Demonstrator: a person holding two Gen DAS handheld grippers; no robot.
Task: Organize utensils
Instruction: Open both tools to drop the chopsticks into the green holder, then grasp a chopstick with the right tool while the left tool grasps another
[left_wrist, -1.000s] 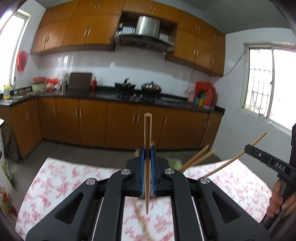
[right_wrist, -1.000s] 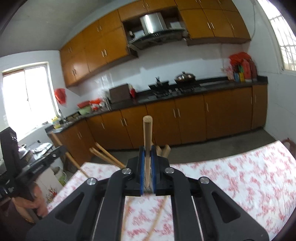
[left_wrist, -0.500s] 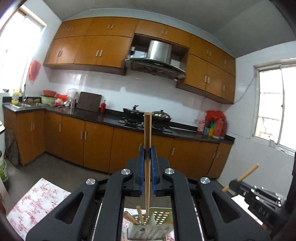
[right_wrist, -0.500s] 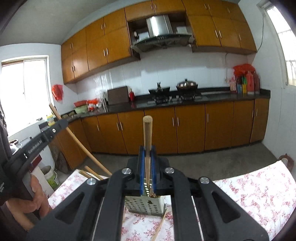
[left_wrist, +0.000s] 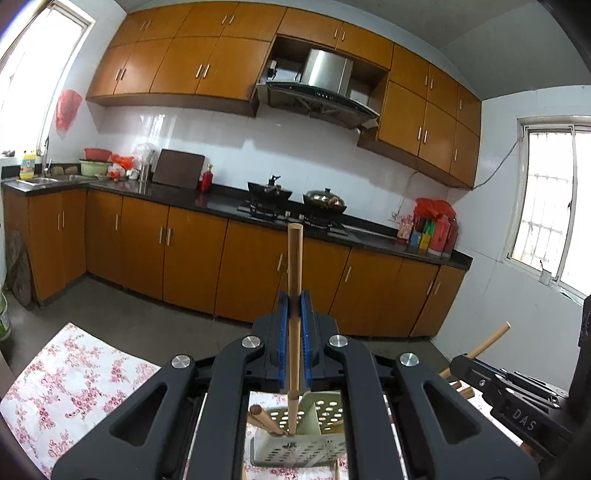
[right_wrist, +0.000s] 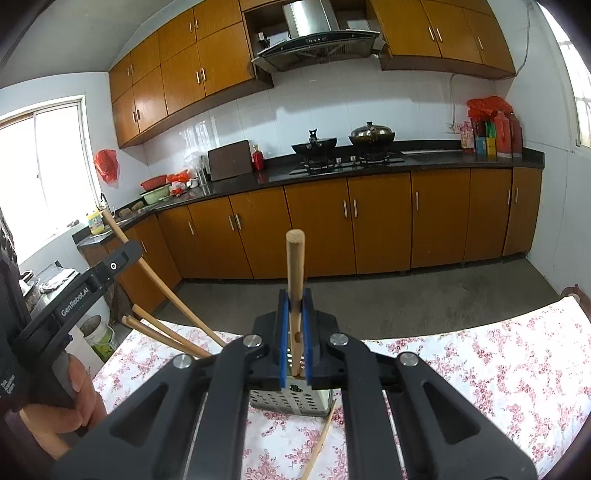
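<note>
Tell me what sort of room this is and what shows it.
A home kitchen, most likely. A steel range hood hangs above a gas hob with a lidded metal pot, orange-brown wooden cabinets line the walls under a black countertop, and a sink with tap sits by the window.

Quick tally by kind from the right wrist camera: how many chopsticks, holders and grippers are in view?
Chopsticks: 5 (one chopstick in the left gripper, one between the right gripper's opening jaws, two leaning at left, one lying on the tablecloth)
Perforated holder: 1
Grippers: 2
Total: 8
</note>
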